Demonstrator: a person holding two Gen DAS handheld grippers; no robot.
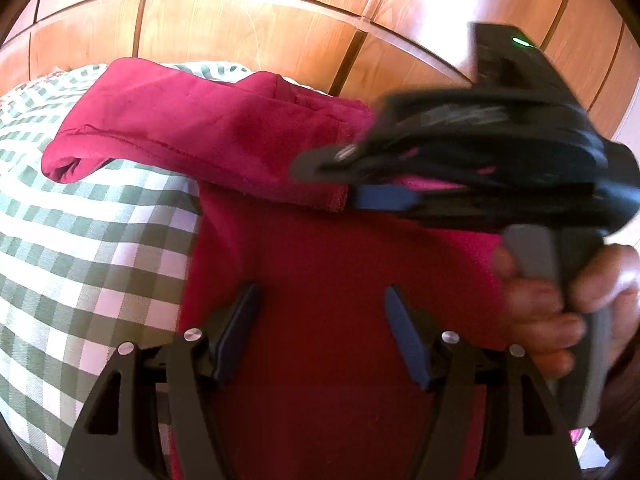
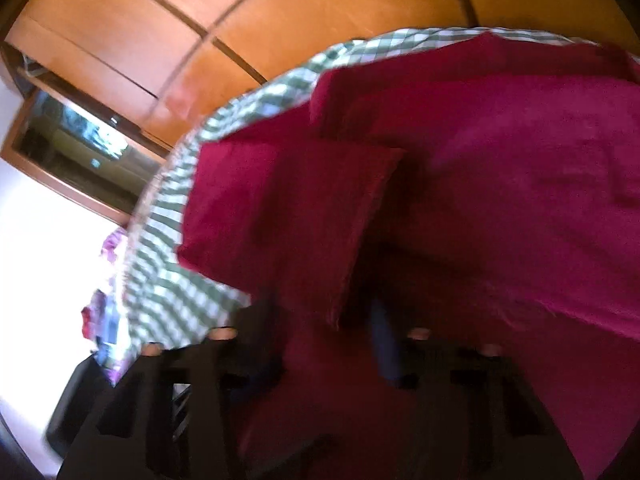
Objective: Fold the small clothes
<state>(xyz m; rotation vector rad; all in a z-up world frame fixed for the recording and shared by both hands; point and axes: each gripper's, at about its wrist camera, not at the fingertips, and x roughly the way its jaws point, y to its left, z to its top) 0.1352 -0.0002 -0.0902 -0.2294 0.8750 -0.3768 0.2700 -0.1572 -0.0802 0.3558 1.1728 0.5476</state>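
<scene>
A dark red garment (image 1: 312,264) lies on a green-and-white checked cloth (image 1: 88,216). One red part (image 1: 208,128) is lifted and folded across towards the left. My left gripper (image 1: 320,332) is open and empty, low over the garment's flat middle. My right gripper (image 1: 356,176) reaches in from the right, held in a hand (image 1: 540,312), with red fabric between its fingers at the lifted part's edge. In the blurred right wrist view the red garment (image 2: 500,200) fills the frame and a fold (image 2: 296,216) hangs before my right gripper (image 2: 320,344), whose fingers show open.
A wooden wardrobe (image 1: 248,20) with panelled doors stands behind the bed. In the right wrist view a dark glass-fronted opening (image 2: 76,136) sits at the left, with bright light and some colourful cloth (image 2: 104,320) below it at the bed's edge.
</scene>
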